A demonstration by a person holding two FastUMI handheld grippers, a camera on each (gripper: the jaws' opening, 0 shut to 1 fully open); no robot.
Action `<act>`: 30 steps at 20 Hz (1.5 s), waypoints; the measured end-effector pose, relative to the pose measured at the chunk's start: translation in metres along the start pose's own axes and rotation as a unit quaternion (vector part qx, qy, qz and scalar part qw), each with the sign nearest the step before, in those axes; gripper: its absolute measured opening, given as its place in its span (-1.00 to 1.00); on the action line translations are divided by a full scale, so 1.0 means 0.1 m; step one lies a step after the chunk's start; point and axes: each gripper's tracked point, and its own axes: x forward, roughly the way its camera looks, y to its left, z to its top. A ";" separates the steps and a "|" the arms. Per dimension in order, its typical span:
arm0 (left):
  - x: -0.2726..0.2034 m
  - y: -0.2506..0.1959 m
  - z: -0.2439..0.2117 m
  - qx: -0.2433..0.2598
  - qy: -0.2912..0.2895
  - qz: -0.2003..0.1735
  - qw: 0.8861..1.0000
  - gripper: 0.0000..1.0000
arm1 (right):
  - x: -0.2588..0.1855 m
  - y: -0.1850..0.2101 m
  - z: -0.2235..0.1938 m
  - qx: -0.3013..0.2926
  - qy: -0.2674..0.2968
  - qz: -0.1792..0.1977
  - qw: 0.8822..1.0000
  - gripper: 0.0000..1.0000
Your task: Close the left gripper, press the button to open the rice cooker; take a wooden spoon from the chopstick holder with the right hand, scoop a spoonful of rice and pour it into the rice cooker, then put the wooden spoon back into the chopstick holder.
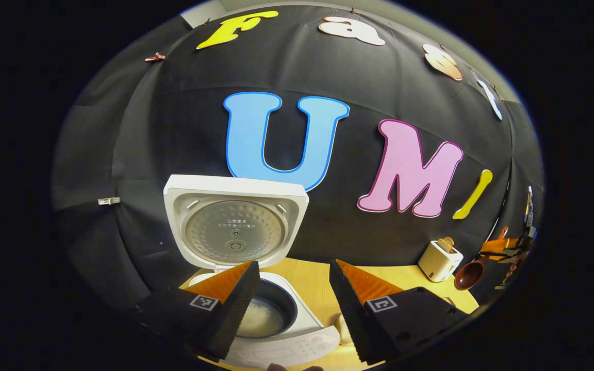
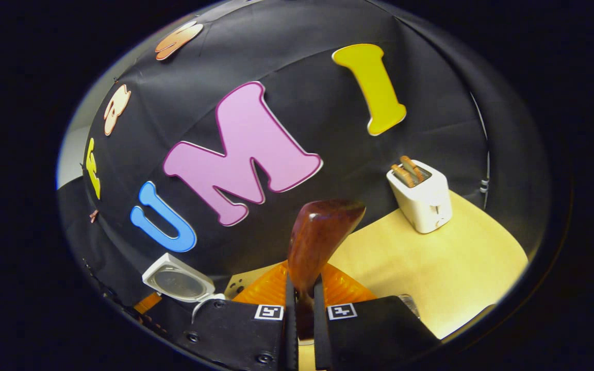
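The white rice cooker stands in front of me with its lid raised upright. Its dark inner pot holds a pale layer of rice at the bottom. My left gripper hovers open just above the cooker's front, its fingers wide apart and nothing between them. My right gripper is shut on the handle of a dark wooden spoon, whose bowl sticks up and forward. The spoon and the right gripper also appear far right in the left gripper view. The open lid shows low left in the right gripper view.
A white toaster with bread slices stands at the back of the light wooden table; the toaster sits right of the cooker. An orange ribbed object lies just under the spoon.
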 end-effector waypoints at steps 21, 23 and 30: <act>-0.16 -0.31 -0.03 0.017 0.028 0.034 0.999 0.77 | 0.53 -1.49 -1.26 -0.072 0.135 -0.079 0.985 -0.67; -0.17 -0.32 -0.04 0.017 0.029 0.035 0.999 0.77 | 0.56 -1.54 -1.31 -0.074 0.145 -0.084 0.983 -0.67; -0.22 -0.25 0.05 0.013 0.020 0.042 0.999 0.77 | 0.55 -1.64 -1.26 -0.056 0.139 -0.110 0.983 -0.43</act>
